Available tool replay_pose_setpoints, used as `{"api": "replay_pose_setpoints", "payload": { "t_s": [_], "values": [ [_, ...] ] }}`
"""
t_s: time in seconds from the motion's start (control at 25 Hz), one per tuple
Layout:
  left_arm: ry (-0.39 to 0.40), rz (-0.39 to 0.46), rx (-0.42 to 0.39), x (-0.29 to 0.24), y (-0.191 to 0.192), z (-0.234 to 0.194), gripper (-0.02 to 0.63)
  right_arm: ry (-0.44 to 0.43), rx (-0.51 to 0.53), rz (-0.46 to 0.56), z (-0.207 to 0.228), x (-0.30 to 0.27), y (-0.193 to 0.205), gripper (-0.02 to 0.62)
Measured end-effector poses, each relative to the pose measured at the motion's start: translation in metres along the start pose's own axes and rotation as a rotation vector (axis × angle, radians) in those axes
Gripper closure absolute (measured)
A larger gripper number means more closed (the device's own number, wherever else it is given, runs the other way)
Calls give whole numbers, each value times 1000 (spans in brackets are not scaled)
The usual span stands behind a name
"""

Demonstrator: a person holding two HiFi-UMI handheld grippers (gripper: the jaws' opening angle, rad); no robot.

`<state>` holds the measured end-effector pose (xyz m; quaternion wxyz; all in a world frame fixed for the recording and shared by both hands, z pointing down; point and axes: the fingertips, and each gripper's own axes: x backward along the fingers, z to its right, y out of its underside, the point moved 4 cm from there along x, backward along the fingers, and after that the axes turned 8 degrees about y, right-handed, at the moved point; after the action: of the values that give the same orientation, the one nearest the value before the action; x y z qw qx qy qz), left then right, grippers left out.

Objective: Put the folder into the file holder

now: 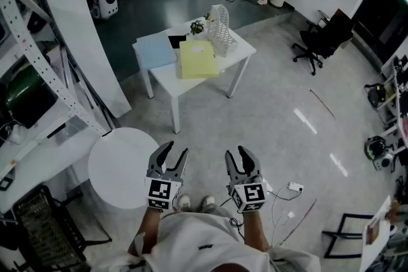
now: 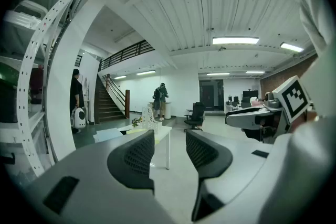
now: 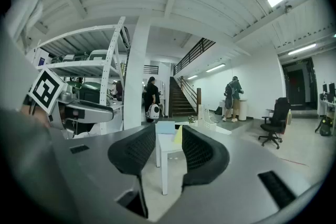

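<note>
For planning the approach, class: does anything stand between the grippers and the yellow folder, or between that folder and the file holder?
Nothing visible does. Only bare floor separates the left gripper and right gripper from the table; the yellow folder lies right beside the file holder. A round table stands off left.

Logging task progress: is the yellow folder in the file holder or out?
Out. The yellow folder lies flat on the white table beside the upright file holder.
</note>
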<state>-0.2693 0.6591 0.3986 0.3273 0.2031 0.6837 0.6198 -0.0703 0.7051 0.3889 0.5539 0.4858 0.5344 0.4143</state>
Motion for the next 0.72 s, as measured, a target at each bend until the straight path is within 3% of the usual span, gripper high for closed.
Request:
{"api": "replay_pose_setpoints", "payload": {
  "t_s": [0.4, 0.72],
  "values": [
    [26, 42, 29, -1, -4, -37, 428, 1, -30, 17, -33, -32, -6, 433],
    [25, 44, 22, -30, -9, -62, 439, -2, -8, 16, -31, -67, -11, 433]
  ]
}}
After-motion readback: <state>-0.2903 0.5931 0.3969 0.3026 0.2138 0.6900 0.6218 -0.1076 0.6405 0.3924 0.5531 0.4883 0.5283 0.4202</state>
